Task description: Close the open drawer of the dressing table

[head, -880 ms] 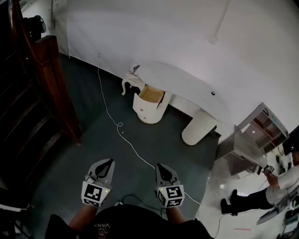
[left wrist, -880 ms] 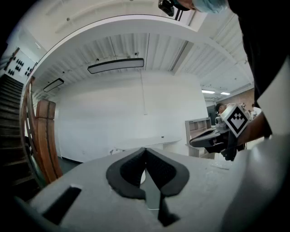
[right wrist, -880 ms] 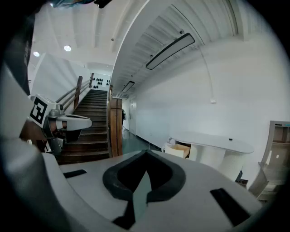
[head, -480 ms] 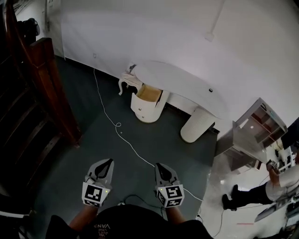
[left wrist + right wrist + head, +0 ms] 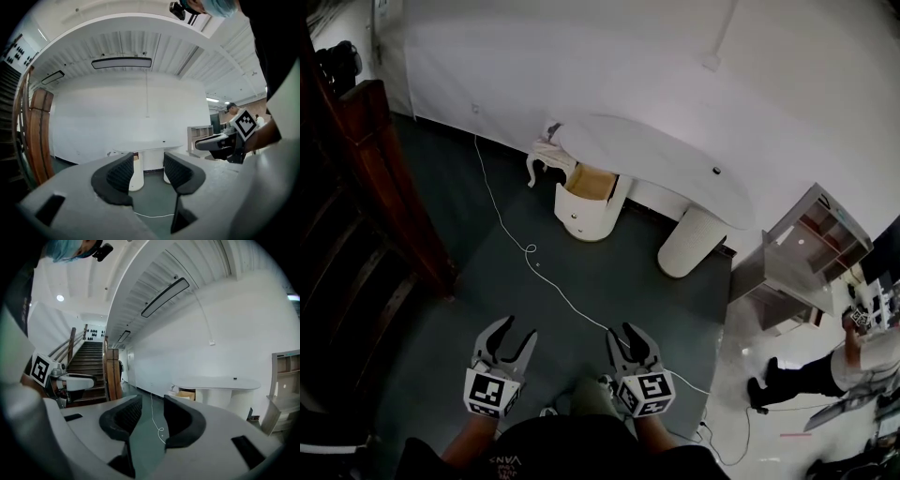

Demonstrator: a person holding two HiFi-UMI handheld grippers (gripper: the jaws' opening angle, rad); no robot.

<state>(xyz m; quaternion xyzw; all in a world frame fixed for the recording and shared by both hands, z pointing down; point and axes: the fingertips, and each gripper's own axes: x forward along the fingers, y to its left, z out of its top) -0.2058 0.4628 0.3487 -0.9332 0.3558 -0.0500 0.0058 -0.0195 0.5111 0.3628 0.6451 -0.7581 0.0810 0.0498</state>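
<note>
Left gripper (image 5: 512, 334) and right gripper (image 5: 625, 334) hover low by the body, jaws apart, nothing between them. The drawer (image 5: 592, 184) is pulled out under the counter's (image 5: 656, 161) left end, well away across the floor (image 5: 609, 272) — wood-lined, I think.

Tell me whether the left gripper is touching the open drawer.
Apart. In the head view, dark floor separates the left gripper from the open drawer; its jaws stand open and empty.
</note>
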